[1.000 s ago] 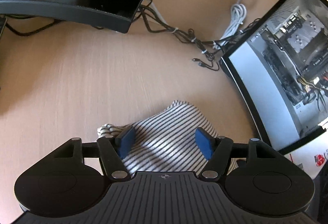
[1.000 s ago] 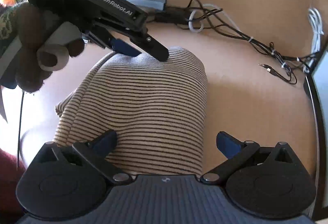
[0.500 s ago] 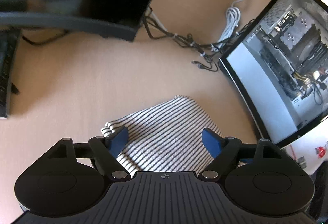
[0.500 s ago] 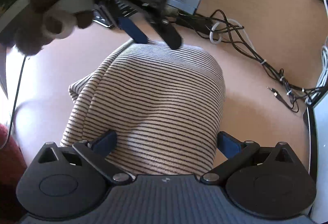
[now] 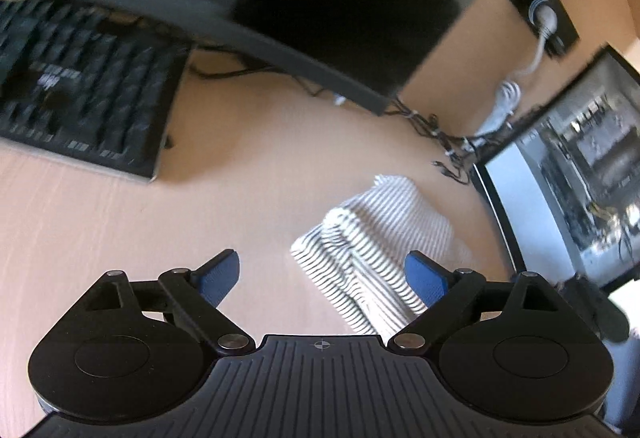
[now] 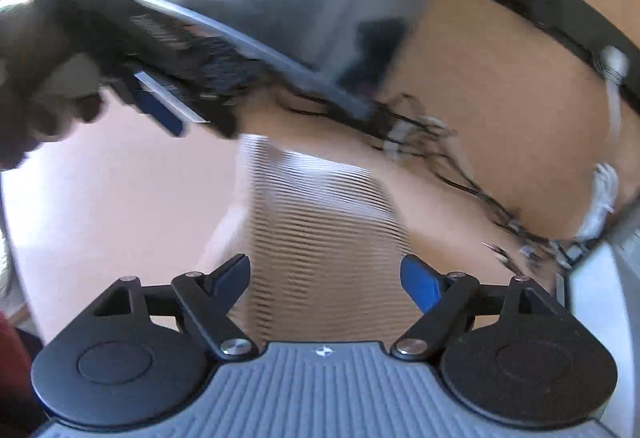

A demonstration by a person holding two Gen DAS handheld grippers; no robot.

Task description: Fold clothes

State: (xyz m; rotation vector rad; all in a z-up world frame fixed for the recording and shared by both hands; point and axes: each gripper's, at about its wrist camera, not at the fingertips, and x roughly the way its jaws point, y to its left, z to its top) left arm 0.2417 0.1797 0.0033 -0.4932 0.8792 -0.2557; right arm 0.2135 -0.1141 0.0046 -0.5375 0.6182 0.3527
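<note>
Both wrist views downward (shared striped garment)

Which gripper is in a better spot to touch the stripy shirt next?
Probably the right hand-held gripper: it is open with the striped shirt lying straight between its fingers. The left hand-held gripper, also open, has the shirt off to one side.

Bare tabletop lies open to the left of the folded striped garment, stretching toward the keyboard, which closes off the far left. Behind it the monitor overhangs the back edge, and a tangle of cables crowds the corner just beyond the garment. On the right the open computer case stands just beside the garment, leaving only a narrow strip of tabletop there, while in the right wrist view the left tool hangs above the garment's far left end.
</note>
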